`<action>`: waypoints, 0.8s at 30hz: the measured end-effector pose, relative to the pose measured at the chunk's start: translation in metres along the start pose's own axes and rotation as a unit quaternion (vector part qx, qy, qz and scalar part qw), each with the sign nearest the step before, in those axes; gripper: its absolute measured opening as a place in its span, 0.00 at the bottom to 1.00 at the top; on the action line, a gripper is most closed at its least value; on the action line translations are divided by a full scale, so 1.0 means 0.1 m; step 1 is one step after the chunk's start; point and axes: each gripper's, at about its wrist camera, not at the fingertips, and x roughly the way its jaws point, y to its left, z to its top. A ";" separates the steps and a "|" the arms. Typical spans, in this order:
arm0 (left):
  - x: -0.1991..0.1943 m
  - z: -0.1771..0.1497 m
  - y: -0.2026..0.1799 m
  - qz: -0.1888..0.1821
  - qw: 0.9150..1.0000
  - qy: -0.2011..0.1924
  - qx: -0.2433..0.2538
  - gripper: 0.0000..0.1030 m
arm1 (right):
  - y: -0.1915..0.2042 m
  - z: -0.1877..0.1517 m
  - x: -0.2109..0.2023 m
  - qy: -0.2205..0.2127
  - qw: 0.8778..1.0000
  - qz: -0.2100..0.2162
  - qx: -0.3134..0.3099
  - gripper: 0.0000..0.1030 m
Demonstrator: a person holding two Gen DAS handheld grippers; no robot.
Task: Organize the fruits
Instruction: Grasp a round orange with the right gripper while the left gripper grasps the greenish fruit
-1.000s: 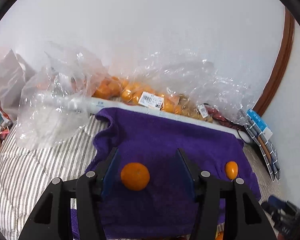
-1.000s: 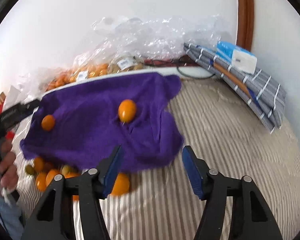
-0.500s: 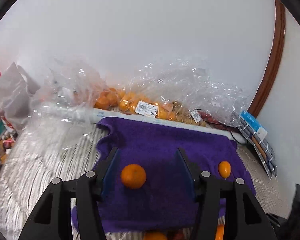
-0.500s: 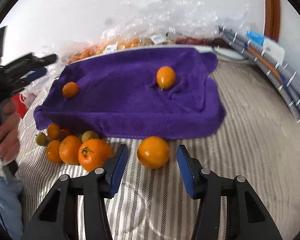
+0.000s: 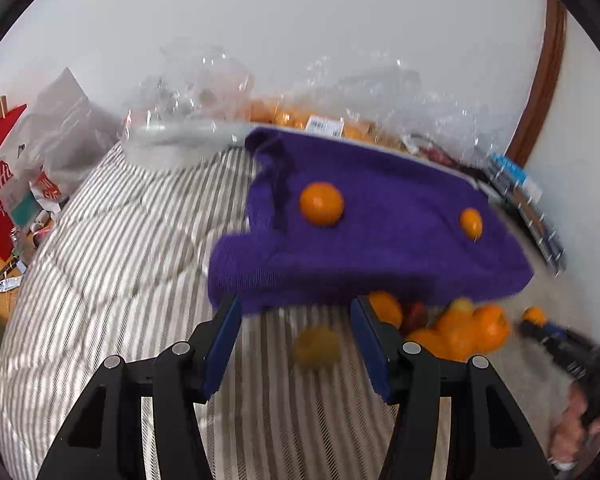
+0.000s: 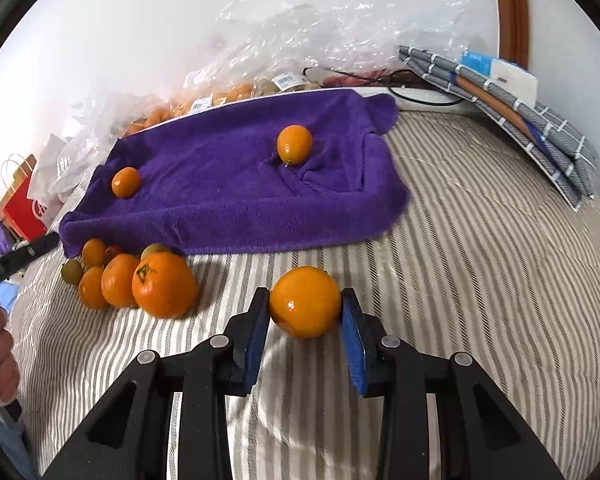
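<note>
A purple towel [image 6: 240, 184] lies on the striped bed with two small oranges on it, one to the left [image 6: 125, 182] and one to the right [image 6: 294, 145]. A pile of oranges [image 6: 140, 280] and small greenish fruits lies at the towel's front left edge. My right gripper [image 6: 305, 312] has its jaws against both sides of a single orange [image 6: 305, 307] on the bedding. My left gripper [image 5: 296, 340] is open, with a blurred greenish fruit [image 5: 316, 347] between its fingers on the bedding. The towel [image 5: 372, 232] and pile [image 5: 456, 328] also show in the left wrist view.
Clear plastic bags of oranges [image 6: 220, 96] line the wall behind the towel. Folded grey checked cloth [image 6: 512, 116] with a blue-white box lies at the right. A red paper bag [image 5: 0, 184] and clutter sit off the bed's left side.
My right gripper has moved forward and closed around the single orange. My left gripper has pulled back off the towel to the bedding in front of it, over the greenish fruit.
</note>
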 end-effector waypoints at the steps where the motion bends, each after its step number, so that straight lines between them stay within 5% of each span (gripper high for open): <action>1: 0.03 -0.04 -0.01 0.000 1.000 0.002 0.003 0.52 | 0.00 -0.02 -0.03 -0.005 1.000 -0.003 0.000 0.34; 3: 0.08 -0.07 -0.03 0.003 1.000 0.015 0.008 0.42 | -0.01 -0.07 -0.10 -0.017 1.000 -0.014 0.002 0.34; 8: 0.14 -0.07 -0.07 -0.004 0.999 0.030 0.017 0.40 | -0.02 -0.12 -0.23 -0.042 0.999 -0.016 0.009 0.34; 15: 0.17 -0.08 0.00 -0.037 0.998 0.040 -0.012 0.25 | -0.03 -0.09 -0.15 -0.024 0.999 -0.020 0.013 0.34; 24: 0.02 -0.12 0.03 -0.057 0.998 0.003 -0.023 0.24 | -0.08 -0.12 -0.25 -0.050 0.999 0.003 0.023 0.34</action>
